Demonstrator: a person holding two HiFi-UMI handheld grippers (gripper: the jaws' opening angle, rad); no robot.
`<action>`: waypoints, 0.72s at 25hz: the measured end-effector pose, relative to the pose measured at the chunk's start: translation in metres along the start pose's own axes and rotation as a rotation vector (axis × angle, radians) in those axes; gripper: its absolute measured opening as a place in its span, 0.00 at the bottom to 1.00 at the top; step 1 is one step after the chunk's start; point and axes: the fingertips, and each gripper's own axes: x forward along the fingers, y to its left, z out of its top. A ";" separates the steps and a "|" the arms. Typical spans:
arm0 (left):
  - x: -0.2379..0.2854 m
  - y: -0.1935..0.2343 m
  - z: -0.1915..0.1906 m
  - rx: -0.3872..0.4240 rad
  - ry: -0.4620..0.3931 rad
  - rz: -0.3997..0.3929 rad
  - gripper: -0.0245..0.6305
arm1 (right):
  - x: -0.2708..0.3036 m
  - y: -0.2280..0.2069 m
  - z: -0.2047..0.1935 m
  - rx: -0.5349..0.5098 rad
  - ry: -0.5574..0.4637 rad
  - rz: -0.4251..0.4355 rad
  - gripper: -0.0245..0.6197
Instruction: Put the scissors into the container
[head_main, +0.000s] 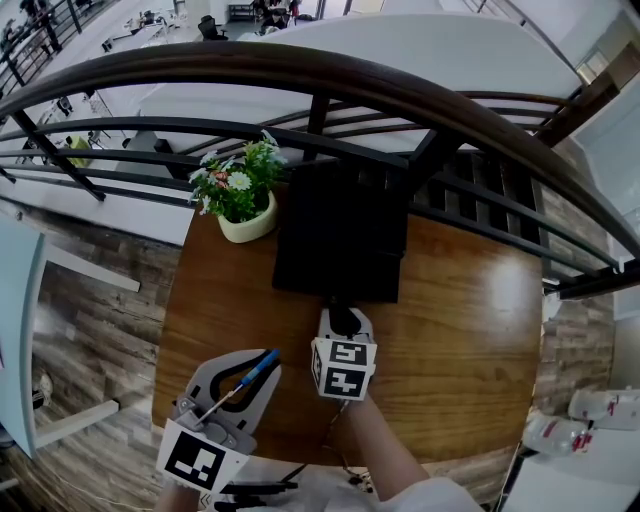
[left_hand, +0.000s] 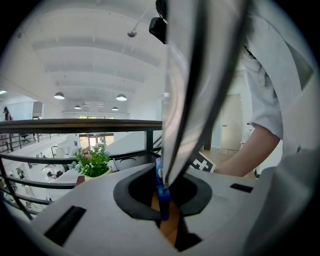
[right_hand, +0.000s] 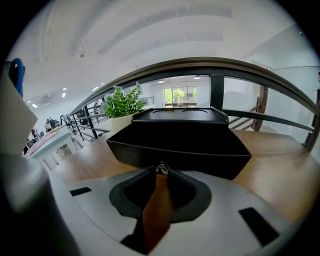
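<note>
while left tool (head_main: 268, 362) pinches scissors (left_hand: 195, 90) | right tool (head_main: 345, 316) pressed together, tipped toward container (head_main: 340, 230)

No word, number or brand can be read anywhere; the only print is black-and-white square code patterns on the left cube (head_main: 200, 458) and the right cube (head_main: 345, 368).

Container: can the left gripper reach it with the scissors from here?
Probably yes. The left gripper, shut on the scissors, has bare table up to the container. The right gripper sits at its near edge and the plant pot by its left corner; pass between them.
</note>
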 end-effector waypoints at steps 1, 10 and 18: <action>0.000 0.000 0.000 0.000 -0.001 0.000 0.12 | -0.001 0.000 -0.001 -0.001 -0.002 0.000 0.18; 0.001 -0.003 0.003 0.015 0.000 -0.008 0.12 | -0.002 0.004 -0.007 0.010 0.018 0.058 0.19; 0.005 -0.002 0.008 0.023 -0.024 -0.005 0.12 | -0.026 0.001 -0.006 0.035 -0.025 0.104 0.20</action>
